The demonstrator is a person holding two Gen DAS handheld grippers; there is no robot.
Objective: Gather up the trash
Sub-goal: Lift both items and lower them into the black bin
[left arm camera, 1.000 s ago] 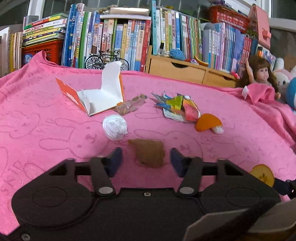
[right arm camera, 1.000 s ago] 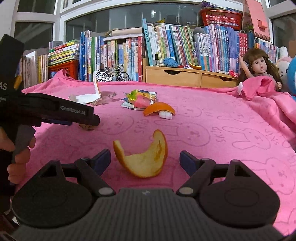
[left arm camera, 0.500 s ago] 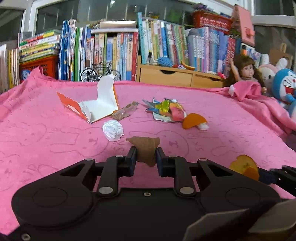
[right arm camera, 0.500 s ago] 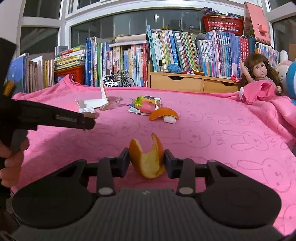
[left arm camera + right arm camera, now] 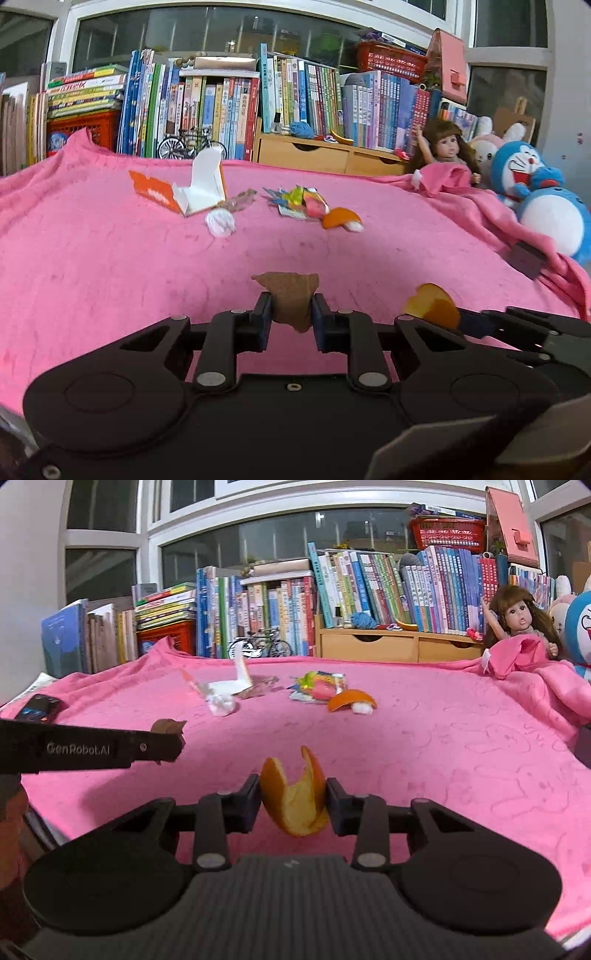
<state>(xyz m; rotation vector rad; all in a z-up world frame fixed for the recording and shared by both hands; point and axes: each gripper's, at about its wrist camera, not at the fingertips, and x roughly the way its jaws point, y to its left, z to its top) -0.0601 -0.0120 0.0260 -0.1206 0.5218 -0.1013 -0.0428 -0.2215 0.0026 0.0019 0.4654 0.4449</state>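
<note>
My left gripper (image 5: 290, 312) is shut on a brown scrap of paper (image 5: 290, 295), held above the pink blanket (image 5: 92, 258). My right gripper (image 5: 293, 797) is shut on a curled orange peel (image 5: 295, 797), also lifted off the blanket. In the right wrist view the left gripper (image 5: 168, 738) reaches in from the left with the brown scrap (image 5: 168, 726) at its tip. Farther back on the blanket lie a torn orange-and-white carton (image 5: 192, 190), a white tissue ball (image 5: 220, 222), a clear wrapper (image 5: 240, 199), colourful wrappers (image 5: 301, 201) and another orange peel (image 5: 338, 218).
Rows of books (image 5: 207, 107), a toy bicycle (image 5: 190, 146) and a wooden drawer unit (image 5: 325, 155) line the back. A doll (image 5: 445, 147) and plush toys (image 5: 535, 199) sit at the right edge. A dark phone-like object (image 5: 38, 707) lies at the left of the blanket.
Both grippers closed on their pieces, the left on the brown scrap and the right on the orange peel, then lifted them and drew back from the trash pile.
</note>
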